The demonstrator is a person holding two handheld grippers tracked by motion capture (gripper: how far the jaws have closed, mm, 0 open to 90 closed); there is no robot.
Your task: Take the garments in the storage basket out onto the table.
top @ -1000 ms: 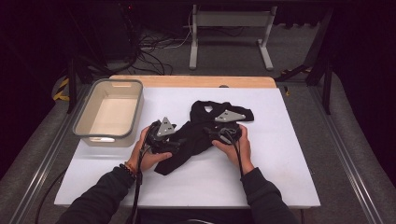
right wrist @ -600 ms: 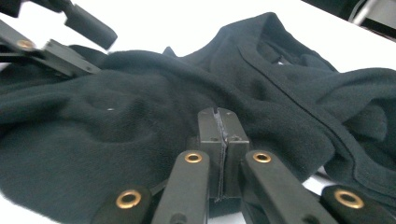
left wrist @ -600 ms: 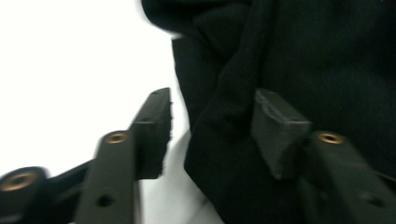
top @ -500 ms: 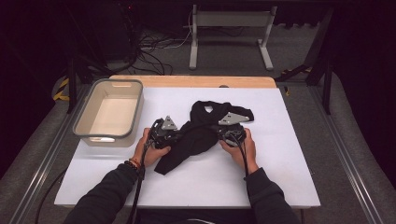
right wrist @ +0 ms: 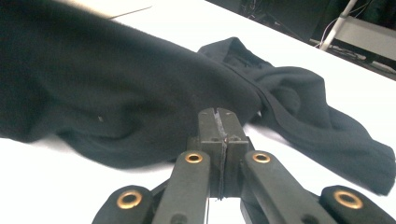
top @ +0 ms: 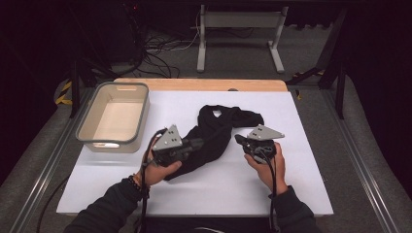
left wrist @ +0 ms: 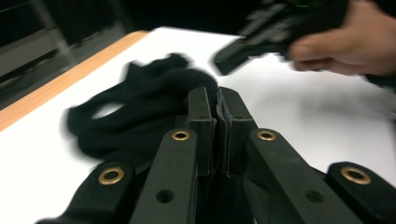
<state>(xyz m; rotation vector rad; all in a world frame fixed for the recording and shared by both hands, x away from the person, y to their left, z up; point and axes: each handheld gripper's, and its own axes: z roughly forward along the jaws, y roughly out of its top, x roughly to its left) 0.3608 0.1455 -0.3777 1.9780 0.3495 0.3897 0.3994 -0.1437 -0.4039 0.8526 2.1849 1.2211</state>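
Observation:
A black garment (top: 214, 128) lies crumpled on the white table (top: 243, 189). My left gripper (top: 200, 142) rests over the garment's left side. In the left gripper view its jaws (left wrist: 217, 95) have just been closing and stand shut, with dark cloth (left wrist: 140, 107) under and between them. My right gripper (top: 238, 139) is at the garment's right edge. Seen in the right gripper view, its pads (right wrist: 218, 114) meet flat, the cloth (right wrist: 116, 84) lies just beyond the tips, and I see none between them. The right hand (left wrist: 345, 42) also appears in the left gripper view.
A beige plastic bin (top: 112, 141) stands on the table's left side, close to my left hand. A wooden strip (top: 204, 85) runs along the far edge. Bare white surface lies in front of and to the right of the garment.
Both grippers have gone from open to shut at the garment. The hands have drawn apart, the right one moving right. The garment's outline has hardly shifted.

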